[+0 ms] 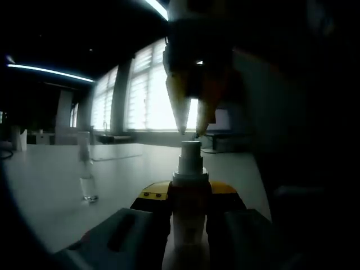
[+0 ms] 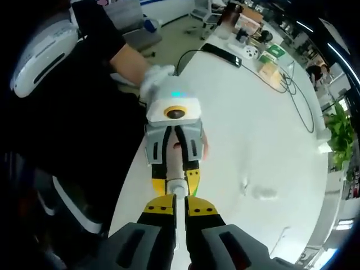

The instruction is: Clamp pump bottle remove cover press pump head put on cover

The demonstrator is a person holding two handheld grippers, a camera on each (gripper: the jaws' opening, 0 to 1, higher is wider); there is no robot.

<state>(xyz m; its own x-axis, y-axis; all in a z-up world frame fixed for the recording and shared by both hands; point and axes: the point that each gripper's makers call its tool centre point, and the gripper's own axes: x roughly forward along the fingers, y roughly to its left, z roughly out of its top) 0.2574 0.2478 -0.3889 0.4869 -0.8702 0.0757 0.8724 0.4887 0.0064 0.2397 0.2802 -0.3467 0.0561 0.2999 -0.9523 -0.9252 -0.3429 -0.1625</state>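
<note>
Left gripper (image 1: 188, 211): jaws pinching pale cylindrical pump bottle (image 1: 189, 225), steadying it upright.
Right gripper (image 1: 190, 132): at 12 o'clock, tips nearly together above white pump head (image 1: 190, 154), poised to press.
Clear cover (image 1: 87, 169): at 9 o'clock on white table (image 1: 50, 185), parked aside.

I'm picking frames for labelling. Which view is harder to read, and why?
Left gripper view: backlit by bright windows, so the pump bottle and right gripper go dark, and the clear cover is faint. Right gripper view: evenly lit white table, strong fisheye bending.
</note>
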